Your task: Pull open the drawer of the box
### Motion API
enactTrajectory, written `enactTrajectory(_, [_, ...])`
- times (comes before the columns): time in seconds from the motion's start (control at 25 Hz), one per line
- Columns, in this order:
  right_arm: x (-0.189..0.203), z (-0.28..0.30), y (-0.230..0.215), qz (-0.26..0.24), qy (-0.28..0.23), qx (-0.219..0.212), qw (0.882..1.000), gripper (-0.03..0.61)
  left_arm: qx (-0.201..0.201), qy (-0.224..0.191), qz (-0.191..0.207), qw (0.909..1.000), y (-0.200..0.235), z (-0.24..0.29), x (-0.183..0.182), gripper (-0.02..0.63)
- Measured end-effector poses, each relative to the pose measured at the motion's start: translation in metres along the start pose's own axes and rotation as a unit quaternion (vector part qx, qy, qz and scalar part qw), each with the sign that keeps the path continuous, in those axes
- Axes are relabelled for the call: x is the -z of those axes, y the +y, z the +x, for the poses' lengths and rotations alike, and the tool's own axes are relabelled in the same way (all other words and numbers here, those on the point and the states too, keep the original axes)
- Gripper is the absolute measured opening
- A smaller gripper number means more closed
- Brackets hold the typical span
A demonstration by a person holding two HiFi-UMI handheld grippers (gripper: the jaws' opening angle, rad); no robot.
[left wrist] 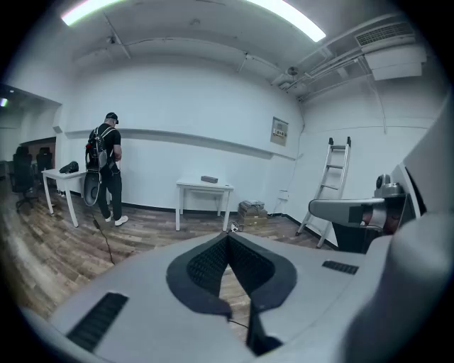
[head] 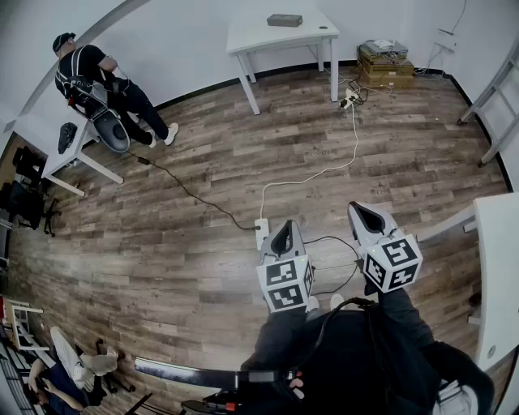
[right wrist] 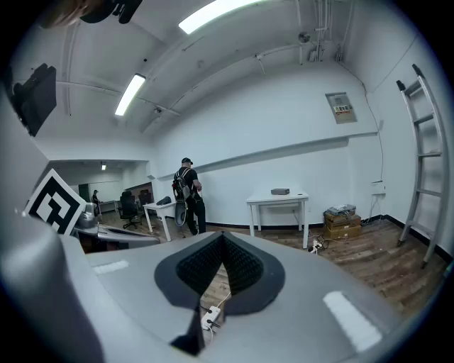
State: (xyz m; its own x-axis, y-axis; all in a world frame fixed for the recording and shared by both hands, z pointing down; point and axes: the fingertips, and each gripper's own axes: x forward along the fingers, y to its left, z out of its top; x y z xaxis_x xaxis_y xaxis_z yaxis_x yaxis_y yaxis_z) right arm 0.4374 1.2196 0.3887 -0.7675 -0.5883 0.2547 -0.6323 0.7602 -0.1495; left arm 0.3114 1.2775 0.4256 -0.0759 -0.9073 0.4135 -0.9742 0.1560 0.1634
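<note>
A small dark box (head: 284, 20) lies on a white table (head: 243, 36) against the far wall, well away from both grippers. The left gripper view shows that box (left wrist: 209, 179) as a small dark block, and so does the right gripper view (right wrist: 280, 191). No drawer can be made out at this distance. My left gripper (head: 282, 233) and right gripper (head: 366, 212) are held side by side above the wooden floor, pointing toward that table. The left gripper (left wrist: 228, 238) is shut with its tips touching and nothing between them. So is the right gripper (right wrist: 223, 235).
A person with a backpack (head: 105, 81) stands at a desk at the far left. A power strip (head: 261, 231) and white cable (head: 324, 170) lie on the floor ahead. Cardboard boxes (head: 385, 61) and a ladder (head: 495, 97) stand far right. A white tabletop (head: 499, 275) is at my right.
</note>
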Motion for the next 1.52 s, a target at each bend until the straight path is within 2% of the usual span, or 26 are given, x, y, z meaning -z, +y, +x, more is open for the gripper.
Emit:
enactTrajectory(0.64, [0.0, -0.006, -0.003, 0.007, -0.001, 0.01, 1.0, -0.008, 0.001, 0.001, 0.0, 1.0, -0.002, -0.005, 0.0, -0.006])
enactTrajectory(0.88, [0.001, -0.01, -0.013, 0.018, -0.006, 0.041, 0.999, -0.008, 0.039, 0.012, -0.049, 0.998, 0.005, -0.013, 0.008, -0.006])
enactTrajectory(1.08, [0.011, -0.015, -0.008, 0.017, -0.013, 0.07, 0.997, -0.008, 0.056, -0.007, -0.067, 0.9962, 0.027, -0.023, 0.02, -0.005])
enactTrajectory(1.28, [0.011, 0.003, -0.014, 0.021, -0.009, 0.076, 0.997, -0.008, 0.039, -0.021, -0.068, 0.9967, 0.044, -0.003, 0.009, -0.005])
enactTrajectory(1.52, [0.002, 0.077, -0.048, 0.02, -0.006, 0.061, 0.998, -0.008, 0.0, -0.03, -0.073, 0.9969, 0.087, 0.058, -0.017, -0.005])
